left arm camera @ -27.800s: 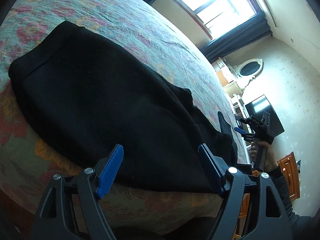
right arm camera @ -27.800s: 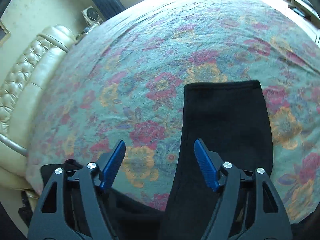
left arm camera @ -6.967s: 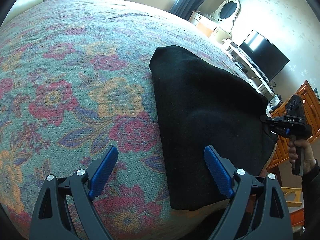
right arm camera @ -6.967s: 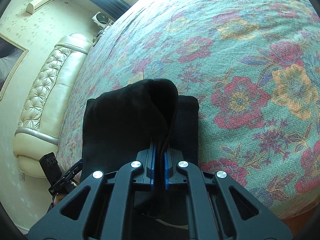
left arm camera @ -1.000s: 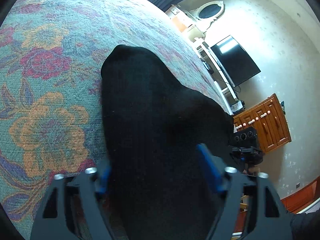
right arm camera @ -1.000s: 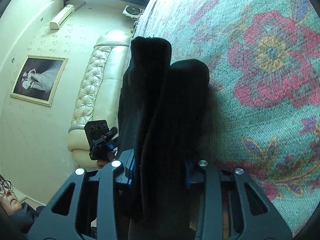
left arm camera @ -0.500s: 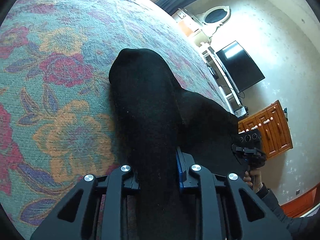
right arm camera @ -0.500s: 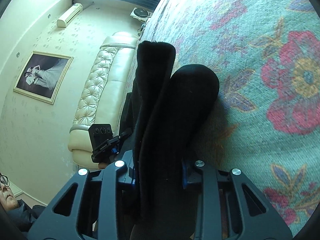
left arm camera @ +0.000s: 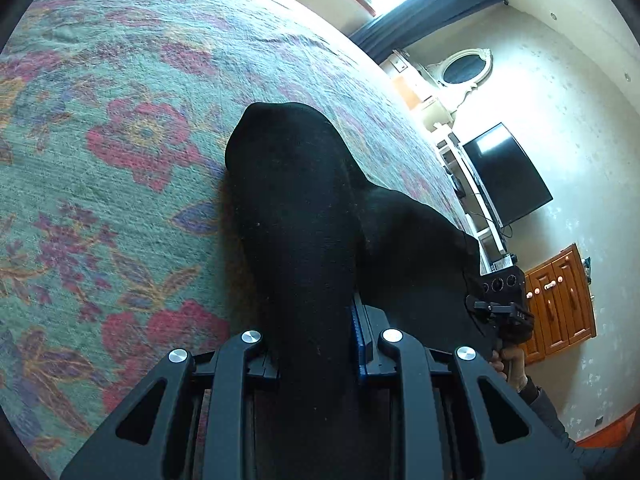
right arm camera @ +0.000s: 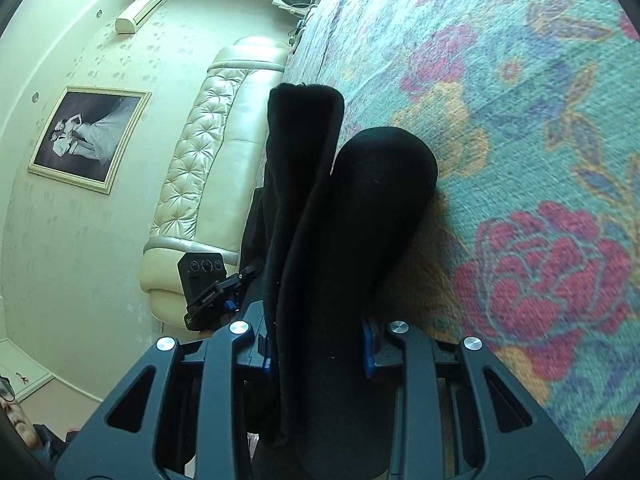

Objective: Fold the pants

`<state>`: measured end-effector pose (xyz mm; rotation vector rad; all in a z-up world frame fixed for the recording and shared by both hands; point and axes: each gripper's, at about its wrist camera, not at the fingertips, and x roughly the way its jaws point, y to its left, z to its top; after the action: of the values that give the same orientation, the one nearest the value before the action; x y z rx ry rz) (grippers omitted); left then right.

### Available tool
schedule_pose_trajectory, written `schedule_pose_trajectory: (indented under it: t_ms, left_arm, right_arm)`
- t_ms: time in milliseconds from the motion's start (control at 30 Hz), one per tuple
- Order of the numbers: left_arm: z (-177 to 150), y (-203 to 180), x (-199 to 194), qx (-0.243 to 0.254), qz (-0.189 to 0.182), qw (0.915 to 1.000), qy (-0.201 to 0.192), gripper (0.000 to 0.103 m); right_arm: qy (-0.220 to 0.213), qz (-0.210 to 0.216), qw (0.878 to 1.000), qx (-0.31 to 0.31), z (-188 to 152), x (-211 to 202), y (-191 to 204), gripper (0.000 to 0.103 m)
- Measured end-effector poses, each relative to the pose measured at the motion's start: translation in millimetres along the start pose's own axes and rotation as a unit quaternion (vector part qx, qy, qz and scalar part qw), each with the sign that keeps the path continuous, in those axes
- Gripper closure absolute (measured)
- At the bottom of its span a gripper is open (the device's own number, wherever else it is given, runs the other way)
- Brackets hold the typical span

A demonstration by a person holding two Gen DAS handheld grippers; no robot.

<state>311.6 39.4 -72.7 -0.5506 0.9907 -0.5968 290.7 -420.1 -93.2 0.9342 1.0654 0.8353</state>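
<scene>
Both the left gripper [left arm camera: 316,354] and right gripper [right arm camera: 318,350] clamp the folded black pants [left arm camera: 304,216] on the floral bedspread [left arm camera: 120,160]; only the right view shows the tufted headboard [right arm camera: 208,184].

no text is showing clearly enough to read in either view. small pale lettering is sitting on the black clamp bar of the right gripper [left arm camera: 505,312] as the left wrist view is catching it, and similar small lettering is sitting on the bar of the left gripper [right arm camera: 212,294] in the right wrist view, but both are staying too small and blurred to make out.
</scene>
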Motion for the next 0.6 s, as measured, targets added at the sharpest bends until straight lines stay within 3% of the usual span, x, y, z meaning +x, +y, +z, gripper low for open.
schedule_pose_trajectory:
  t_ms: [167,233,300,367,400,467,600]
  left_arm:
    - [-4,8,-2,-0.001,-0.003,1.0000,-0.006,0.076]
    - [-5,4,-1,0.002,0.005,0.9999,-0.012,0.066]
    - [-9,-1,-5,0.010,0.033,0.9991,-0.027,0.036]
    - [-10,-9,-11,0.020,0.057,0.9972,-0.044,0.022]
    - [-10,-13,-14,0.025,0.075,0.9958,-0.047,0.021]
    - [-16,-20,-21,0.033,0.112,0.9920,-0.048,0.019]
    - [-39,-36,-40,0.053,0.178,0.9800,-0.072,0.018]
  right_arm:
    - [0.001,0.013,1.000,0.009,6,14,-1,0.073]
    - [0.000,0.012,1.000,0.010,4,10,-3,0.072]
    - [-0.002,0.005,1.000,0.009,2,5,-4,0.067]
    - [-0.010,-0.011,1.000,0.004,0,1,2,0.060]
    - [-0.017,-0.026,1.000,-0.001,-2,-3,5,0.057]
    - [-0.039,-0.055,0.998,-0.011,-7,-14,14,0.042]
    - [-0.090,-0.169,0.980,-0.048,-26,-36,46,0.036]
